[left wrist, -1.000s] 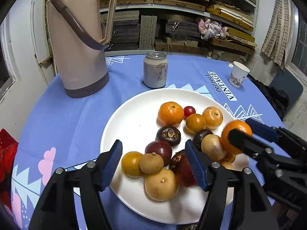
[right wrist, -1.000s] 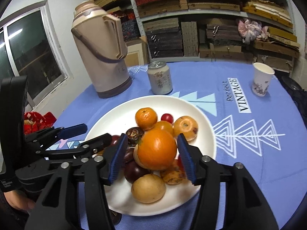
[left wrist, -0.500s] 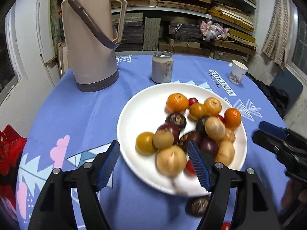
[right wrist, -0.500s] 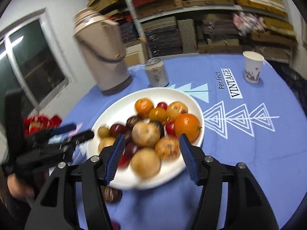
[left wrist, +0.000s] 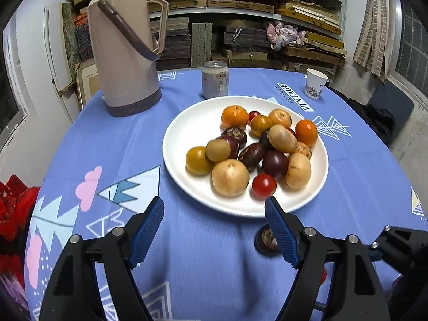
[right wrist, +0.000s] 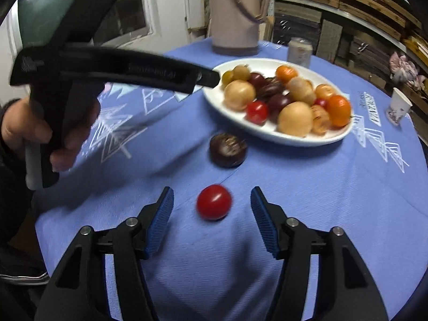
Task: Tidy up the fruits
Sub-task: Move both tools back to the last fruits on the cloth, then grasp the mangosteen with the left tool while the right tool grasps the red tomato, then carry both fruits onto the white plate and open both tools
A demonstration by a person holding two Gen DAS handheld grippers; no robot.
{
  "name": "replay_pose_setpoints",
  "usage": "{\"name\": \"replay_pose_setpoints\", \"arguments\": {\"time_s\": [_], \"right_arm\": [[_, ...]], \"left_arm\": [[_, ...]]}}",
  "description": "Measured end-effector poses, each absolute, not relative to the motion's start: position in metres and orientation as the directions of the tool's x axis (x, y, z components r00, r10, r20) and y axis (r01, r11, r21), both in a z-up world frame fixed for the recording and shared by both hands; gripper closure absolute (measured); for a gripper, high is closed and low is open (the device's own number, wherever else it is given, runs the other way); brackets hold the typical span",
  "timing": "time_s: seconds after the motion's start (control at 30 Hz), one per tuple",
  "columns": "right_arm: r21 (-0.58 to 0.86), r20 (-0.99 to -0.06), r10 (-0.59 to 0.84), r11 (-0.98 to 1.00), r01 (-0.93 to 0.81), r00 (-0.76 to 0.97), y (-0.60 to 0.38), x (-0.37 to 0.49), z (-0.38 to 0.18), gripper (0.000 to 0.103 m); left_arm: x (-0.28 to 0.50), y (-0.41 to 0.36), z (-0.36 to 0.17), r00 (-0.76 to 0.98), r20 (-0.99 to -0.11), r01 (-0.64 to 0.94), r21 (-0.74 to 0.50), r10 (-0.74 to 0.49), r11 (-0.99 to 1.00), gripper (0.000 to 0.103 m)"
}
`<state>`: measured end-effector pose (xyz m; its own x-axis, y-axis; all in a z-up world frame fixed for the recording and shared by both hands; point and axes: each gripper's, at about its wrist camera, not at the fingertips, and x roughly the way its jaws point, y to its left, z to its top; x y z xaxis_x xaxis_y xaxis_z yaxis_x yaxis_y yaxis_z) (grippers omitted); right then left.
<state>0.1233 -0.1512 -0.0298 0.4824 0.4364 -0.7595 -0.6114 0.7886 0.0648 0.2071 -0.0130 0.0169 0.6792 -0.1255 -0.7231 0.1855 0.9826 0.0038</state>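
Observation:
A white plate (left wrist: pixel 187 187) (right wrist: pixel 294 140) on the blue cloth holds several fruits: oranges, tan, dark purple and red ones. Off the plate, a dark round fruit (right wrist: pixel 227 149) (left wrist: pixel 263 240) and a red tomato (right wrist: pixel 214 203) lie on the cloth near the front. My right gripper (right wrist: pixel 212 196) hangs low over the tomato. Its jaws are closing with the tomato between them, and the pads are clear of it. My left gripper (left wrist: pixel 214 208) hovers before the plate's near rim, jaws opening, nothing between them. It also shows in the right wrist view, where the left gripper (right wrist: pixel 208 77) is held by a hand (right wrist: pixel 40 133).
A tall beige thermos (left wrist: pixel 125 48) stands at the back left. A drink can (left wrist: pixel 215 80) sits just behind the plate. A paper cup (left wrist: pixel 315 84) is at the back right. Shelves of stacked boards fill the wall behind. Something red (left wrist: pixel 13 208) lies past the table's left edge.
My right gripper let go of the orange, which now rests at the plate's right edge, then pulled back and down over the tomato. My left gripper backed away from the fruits to the plate's near side.

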Motion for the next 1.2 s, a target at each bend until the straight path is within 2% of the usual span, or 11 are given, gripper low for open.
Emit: {"name": "replay_pose_setpoints", "arguments": {"time_s": [0.2,0.27,0.83,0.93,1.0,1.2], "right_arm": [[0.073,-0.784,0.41,0.806,-0.587,0.466,-0.147,0.127,-0.04,0.056],[0.065,-0.796,0.394,0.81,-0.583,0.459,-0.145,0.13,-0.045,0.072],[0.246,-0.753,0.465,0.856,-0.455,0.466,-0.205,0.147,-0.049,0.072],[0.252,-0.747,0.466,0.858,-0.448,0.474,-0.209,0.148,-0.048,0.072],[0.251,-0.744,0.467,0.858,-0.447,0.478,-0.211,0.149,-0.048,0.072],[0.24,-0.731,0.455,0.869,-0.433,0.508,-0.219,0.148,-0.04,0.072]], "left_arm": [[0.196,-0.005,0.006,0.654,-0.746,0.182,-0.005,-0.125,0.983,0.024],[0.193,-0.006,0.002,0.639,-0.757,0.192,-0.013,-0.135,0.981,0.024],[0.203,-0.063,-0.044,0.518,-0.833,0.319,-0.026,-0.197,0.947,0.024],[0.205,-0.07,-0.05,0.521,-0.836,0.323,0.005,-0.173,0.946,0.037],[0.205,-0.074,-0.049,0.533,-0.826,0.341,0.01,-0.184,0.94,0.058],[0.204,-0.073,-0.046,0.526,-0.826,0.347,-0.006,-0.2,0.938,0.059]]}}
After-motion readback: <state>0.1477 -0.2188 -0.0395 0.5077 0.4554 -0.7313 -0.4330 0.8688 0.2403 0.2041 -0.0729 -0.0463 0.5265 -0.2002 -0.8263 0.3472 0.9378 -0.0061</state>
